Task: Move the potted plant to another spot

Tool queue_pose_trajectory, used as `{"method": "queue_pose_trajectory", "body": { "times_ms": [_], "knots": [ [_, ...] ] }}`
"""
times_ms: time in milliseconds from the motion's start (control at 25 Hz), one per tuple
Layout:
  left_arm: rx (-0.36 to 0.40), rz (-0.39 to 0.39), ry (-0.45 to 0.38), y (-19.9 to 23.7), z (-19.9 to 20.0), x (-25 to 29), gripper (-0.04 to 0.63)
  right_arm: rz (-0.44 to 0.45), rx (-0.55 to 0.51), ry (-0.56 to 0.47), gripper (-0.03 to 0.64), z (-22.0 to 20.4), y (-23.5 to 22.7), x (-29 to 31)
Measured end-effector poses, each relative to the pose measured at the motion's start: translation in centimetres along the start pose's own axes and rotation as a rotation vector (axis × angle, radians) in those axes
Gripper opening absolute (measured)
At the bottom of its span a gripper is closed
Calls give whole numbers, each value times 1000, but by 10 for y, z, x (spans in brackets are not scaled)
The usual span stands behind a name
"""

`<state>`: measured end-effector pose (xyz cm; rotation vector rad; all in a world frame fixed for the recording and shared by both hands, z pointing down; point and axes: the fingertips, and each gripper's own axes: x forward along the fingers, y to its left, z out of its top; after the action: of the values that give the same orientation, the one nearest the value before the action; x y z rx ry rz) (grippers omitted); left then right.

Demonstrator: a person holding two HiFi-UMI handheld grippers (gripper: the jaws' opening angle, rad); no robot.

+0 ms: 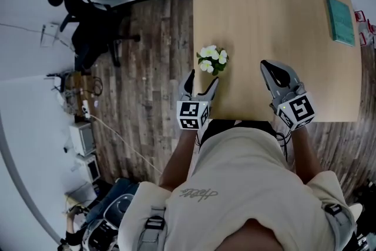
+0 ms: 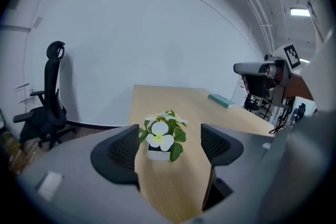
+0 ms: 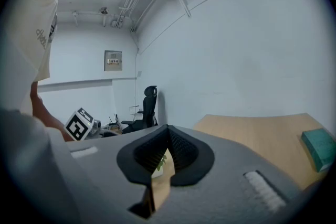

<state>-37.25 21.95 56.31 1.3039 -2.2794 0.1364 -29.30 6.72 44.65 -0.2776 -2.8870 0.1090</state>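
White petals point(image 2: 160, 140) and thin leaves point(image 2: 177, 150) look light and crushable, so I'd pinch the stiff-looking little pot point(image 2: 156, 155) low down. The potted plant point(image 1: 212, 60) stands on the counter point(image 1: 276, 20) just ahead of the left tool point(image 1: 202, 79), its jaws gaping and empty. The right tool point(image 1: 267, 67) is clenched on nothing.

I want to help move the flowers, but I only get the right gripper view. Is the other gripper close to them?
Observer: Yes. The left gripper view shows the left gripper open wide, with the potted plant just ahead between its jaws, not gripped.
Operator: Where does it stand?
Observer: The head view shows it by the table's left edge, toward the near end.
Operator: What colour is it?
Observer: White flowers and green leaves in a small white pot.
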Motion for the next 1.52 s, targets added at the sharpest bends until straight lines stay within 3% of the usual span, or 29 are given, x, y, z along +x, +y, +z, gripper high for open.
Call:
{"method": "queue_pose_trajectory", "body": {
  "times_ms": [440,760,1160,1520],
  "knots": [
    [-31,106,90,10,-53,36,403,-29,107,71,2,-42,-41,-18],
    [-56,135,138,19,-89,73,425,-14,75,104,3,-44,-38,-15],
    [-32,174,123,26,-93,103,445,-26,124,162,3,-59,-42,-14],
    [19,184,113,30,-96,120,446,-44,103,187,2,-64,-46,-15]
  ]
}}
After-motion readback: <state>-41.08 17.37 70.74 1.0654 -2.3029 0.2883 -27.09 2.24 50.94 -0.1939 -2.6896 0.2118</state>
